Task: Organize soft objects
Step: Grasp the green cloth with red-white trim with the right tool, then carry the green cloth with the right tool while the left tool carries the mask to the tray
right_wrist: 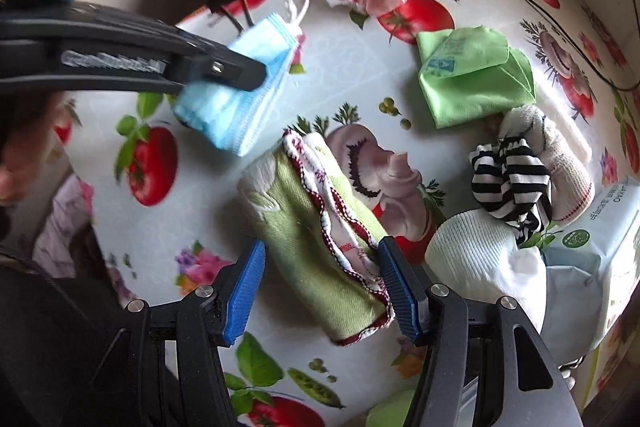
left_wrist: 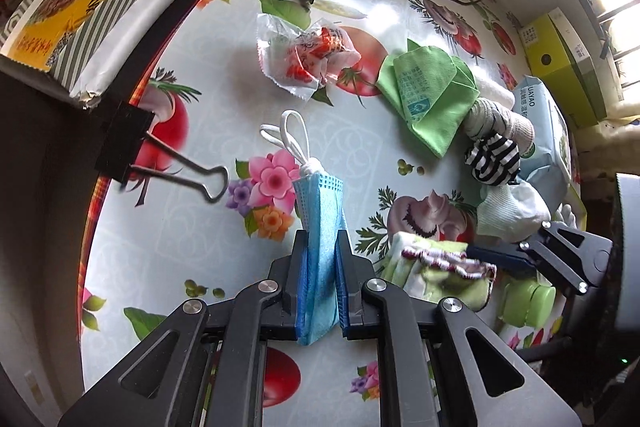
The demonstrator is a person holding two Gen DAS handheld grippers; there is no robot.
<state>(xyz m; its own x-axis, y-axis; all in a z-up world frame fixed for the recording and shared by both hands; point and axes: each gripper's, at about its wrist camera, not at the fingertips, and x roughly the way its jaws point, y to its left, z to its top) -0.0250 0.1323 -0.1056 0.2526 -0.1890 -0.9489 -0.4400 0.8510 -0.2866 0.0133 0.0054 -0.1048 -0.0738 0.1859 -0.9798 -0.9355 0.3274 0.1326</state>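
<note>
The left gripper point(left_wrist: 322, 267) clamps a folded blue face mask point(left_wrist: 320, 211); the right gripper point(right_wrist: 320, 287) stands wide open around a rolled green towel point(right_wrist: 316, 239).

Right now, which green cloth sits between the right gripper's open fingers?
The rolled green towel with red-stitched edging, between the right gripper fingers; the plain folded green cloth lies farther off.

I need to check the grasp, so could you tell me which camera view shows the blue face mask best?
The left wrist view: the blue face mask sits centred, pinched between the shut fingers of the left gripper, with its white ear loops visible. The right wrist view shows the mask from the side, slightly blurred and partly covered by that gripper.
</note>
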